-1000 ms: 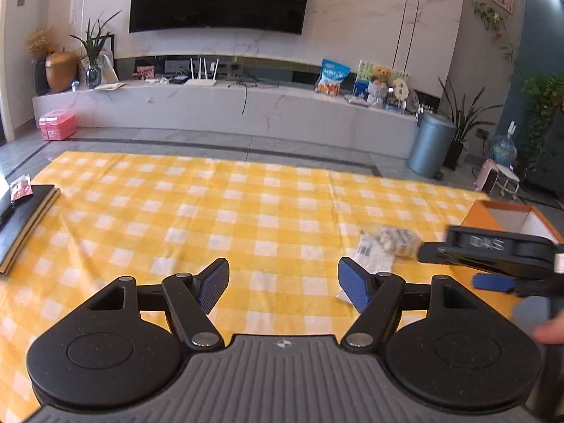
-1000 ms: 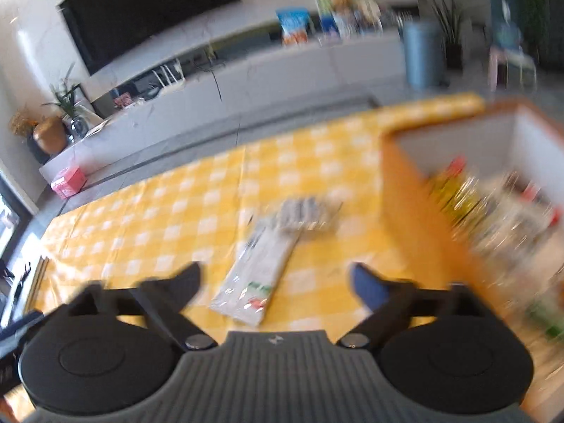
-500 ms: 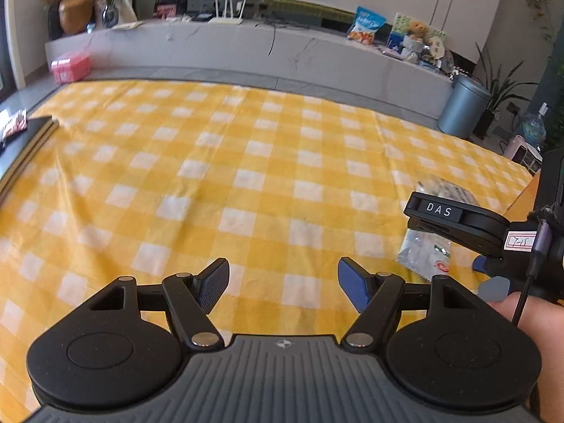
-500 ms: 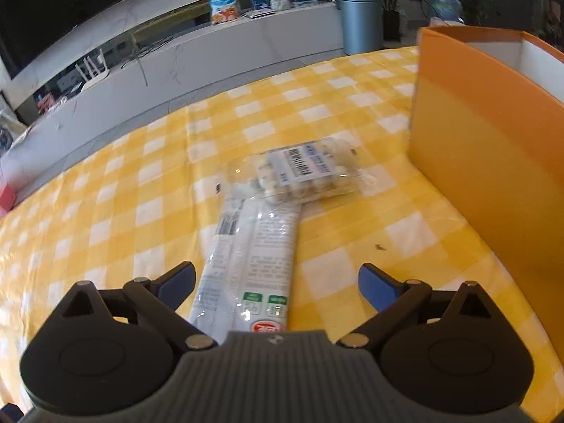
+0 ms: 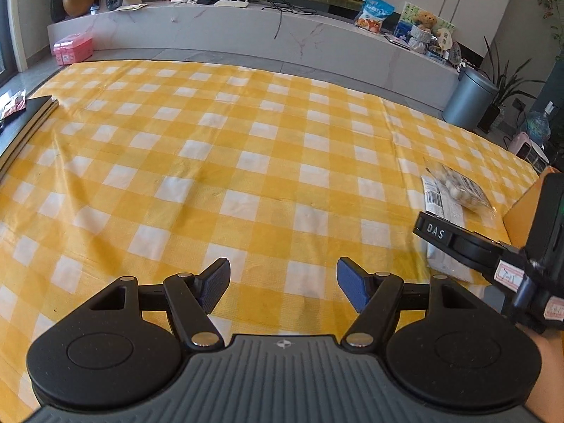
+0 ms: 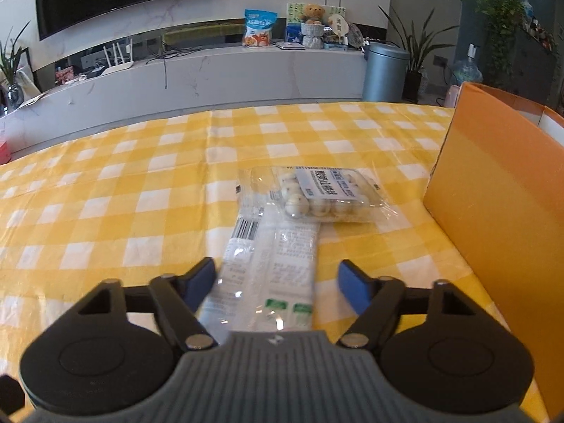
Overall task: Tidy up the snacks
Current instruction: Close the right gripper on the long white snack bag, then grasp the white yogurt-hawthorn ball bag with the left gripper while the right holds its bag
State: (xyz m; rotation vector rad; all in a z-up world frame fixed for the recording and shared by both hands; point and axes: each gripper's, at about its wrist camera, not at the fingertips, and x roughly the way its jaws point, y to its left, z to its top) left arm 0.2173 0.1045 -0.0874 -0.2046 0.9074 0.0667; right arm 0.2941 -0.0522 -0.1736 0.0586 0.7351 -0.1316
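Observation:
A long white snack packet (image 6: pixel 271 271) lies on the yellow checked tablecloth (image 6: pixel 141 204), its near end between the open fingers of my right gripper (image 6: pixel 276 282). A clear pack of round white candies (image 6: pixel 324 194) rests across its far end. An orange box (image 6: pixel 500 211) stands just to the right. In the left wrist view my left gripper (image 5: pixel 283 287) is open and empty over bare cloth, with both packs (image 5: pixel 454 197) and the right gripper's body (image 5: pixel 469 246) at its right.
A dark book or tray (image 5: pixel 21 120) lies at the cloth's left edge. Beyond the table are a white TV console (image 6: pixel 211 70) and a grey bin (image 6: pixel 384 70).
The right gripper has moved down and forward, so the white packet's near end now sits between its open fingers. The left gripper has tilted down over the cloth.

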